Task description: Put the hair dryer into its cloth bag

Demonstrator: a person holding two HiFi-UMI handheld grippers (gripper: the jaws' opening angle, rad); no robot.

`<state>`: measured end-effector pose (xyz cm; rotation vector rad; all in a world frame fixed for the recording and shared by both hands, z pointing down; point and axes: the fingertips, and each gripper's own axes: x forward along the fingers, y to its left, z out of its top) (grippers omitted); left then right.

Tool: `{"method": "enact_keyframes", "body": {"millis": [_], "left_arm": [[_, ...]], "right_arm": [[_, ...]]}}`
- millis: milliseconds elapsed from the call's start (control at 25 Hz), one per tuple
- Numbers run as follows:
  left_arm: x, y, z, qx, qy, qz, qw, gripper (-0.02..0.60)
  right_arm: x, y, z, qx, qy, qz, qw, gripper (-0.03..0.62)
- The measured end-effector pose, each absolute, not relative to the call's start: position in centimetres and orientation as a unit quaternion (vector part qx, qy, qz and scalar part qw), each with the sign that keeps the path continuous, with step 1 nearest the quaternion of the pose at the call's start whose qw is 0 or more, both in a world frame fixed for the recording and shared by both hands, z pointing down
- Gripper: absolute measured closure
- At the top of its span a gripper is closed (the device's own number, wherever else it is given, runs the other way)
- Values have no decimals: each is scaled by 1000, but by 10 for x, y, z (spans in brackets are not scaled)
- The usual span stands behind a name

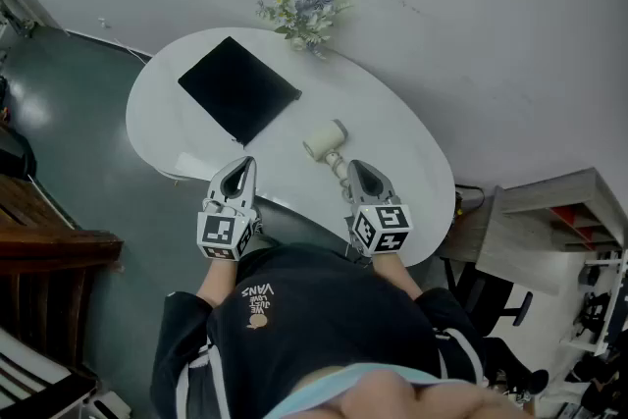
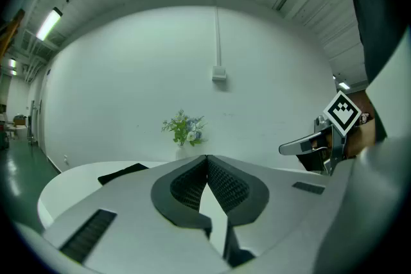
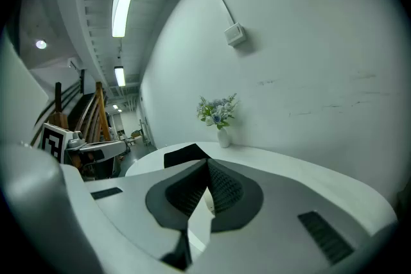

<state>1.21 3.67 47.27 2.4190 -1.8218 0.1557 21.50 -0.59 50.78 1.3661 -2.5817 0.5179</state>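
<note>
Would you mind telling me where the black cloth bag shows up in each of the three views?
Head view: the cloth bag lies flat on the white table, upper centre-left.
Left gripper view: a dark sliver low at the left, below the flowers.
Right gripper view: near the centre, below the flowers.
Shared landmark: the flowers at the table's far edge.

Right gripper point(image 3: 207, 167) fingers point(image 3: 226, 188) mostly hide the hair dryer point(image 3: 208, 200).

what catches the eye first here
A flat black cloth bag lies at the left of the white oval table, a cream hair dryer apart from it to its right. The left gripper and right gripper hang shut and empty at the near edge; flowers stand at the far edge.
</note>
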Motion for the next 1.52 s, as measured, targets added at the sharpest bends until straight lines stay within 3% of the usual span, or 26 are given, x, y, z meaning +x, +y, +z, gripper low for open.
{"method": "enact_keyframes", "body": {"millis": [680, 800, 1000, 1520], "left_arm": [[-11, -15, 494, 834, -542, 69, 80, 558], [-13, -29, 500, 851, -511, 82, 88, 556], [-21, -55, 519, 874, -462, 106, 103, 428], [-55, -99, 546, 916, -356, 147, 114, 380]], "right_arm": [[195, -30, 530, 496, -840, 192, 109, 540], [188, -36, 531, 511, -830, 199, 105, 475], [174, -46, 537, 531, -815, 200, 117, 409], [145, -63, 544, 615, -753, 204, 110, 385]]}}
